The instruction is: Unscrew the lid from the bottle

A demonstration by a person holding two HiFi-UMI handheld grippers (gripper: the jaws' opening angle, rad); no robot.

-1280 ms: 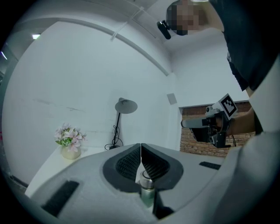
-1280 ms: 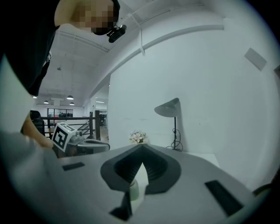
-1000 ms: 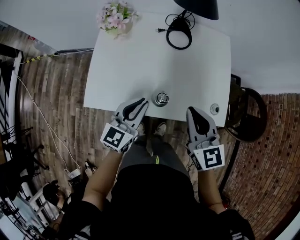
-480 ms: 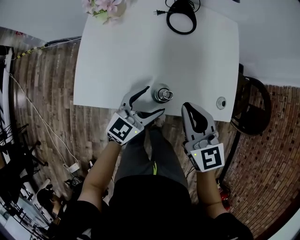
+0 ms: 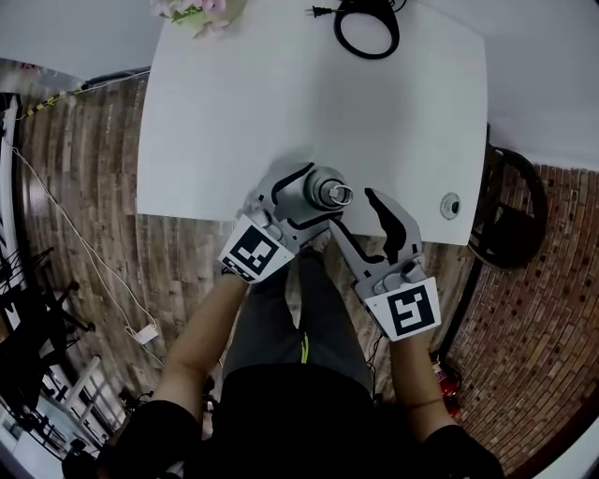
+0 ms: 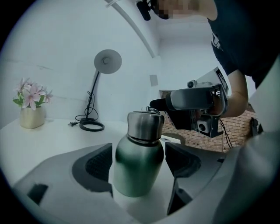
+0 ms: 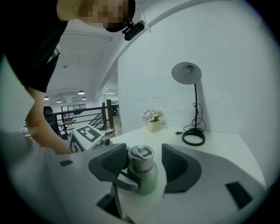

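A green bottle [image 5: 316, 187] with a steel lid [image 5: 335, 195] stands upright near the front edge of the white table [image 5: 281, 94]. My left gripper [image 5: 314, 196] reaches around it from the left. In the left gripper view the bottle body [image 6: 138, 164] stands between the two pads with thin gaps, and the jaws are opening. My right gripper [image 5: 354, 210] comes in from the front right. In the right gripper view the lid [image 7: 141, 158] sits between its spread pads, untouched, and these jaws are opening too. The left gripper's finger [image 7: 124, 181] curls around the body below.
A vase of pink flowers [image 5: 192, 11] stands at the table's far left corner. A coiled black cable [image 5: 367, 28] lies at the far middle, by the desk lamp [image 6: 107, 61]. A small round object [image 5: 451, 204] sits near the front right corner. A dark chair [image 5: 510, 215] stands to the right.
Both grippers have moved forward from the table's edge to the bottle. The left jaws opened first and now straddle the body; the right jaws have just opened around the lid.
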